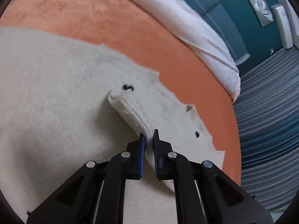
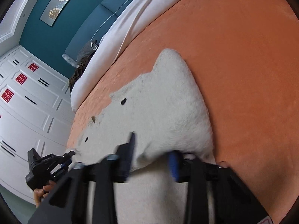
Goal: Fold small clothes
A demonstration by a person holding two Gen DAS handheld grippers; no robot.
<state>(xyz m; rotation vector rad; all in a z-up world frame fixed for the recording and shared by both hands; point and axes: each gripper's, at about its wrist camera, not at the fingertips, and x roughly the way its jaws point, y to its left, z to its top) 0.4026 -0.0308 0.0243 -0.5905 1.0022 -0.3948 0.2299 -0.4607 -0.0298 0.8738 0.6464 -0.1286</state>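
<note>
Left jaws [image 1: 149, 141]: my pads clamp the ribbed cuff [image 1: 130, 110], running away up-left.
Right jaws [image 2: 152, 155]: blurred, apparently apart over cream sweater [image 2: 164, 108].

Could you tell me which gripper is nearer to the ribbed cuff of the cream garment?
Left. The left gripper has its jaws shut on the ribbed cuff. The right gripper is blurred over the garment's plain body; no cuff shows there.

light: even, soft, no glare | blur: right view's tongs [image 2: 152, 155] smeared | edges: fisheye-bent, dark-vignetted
</note>
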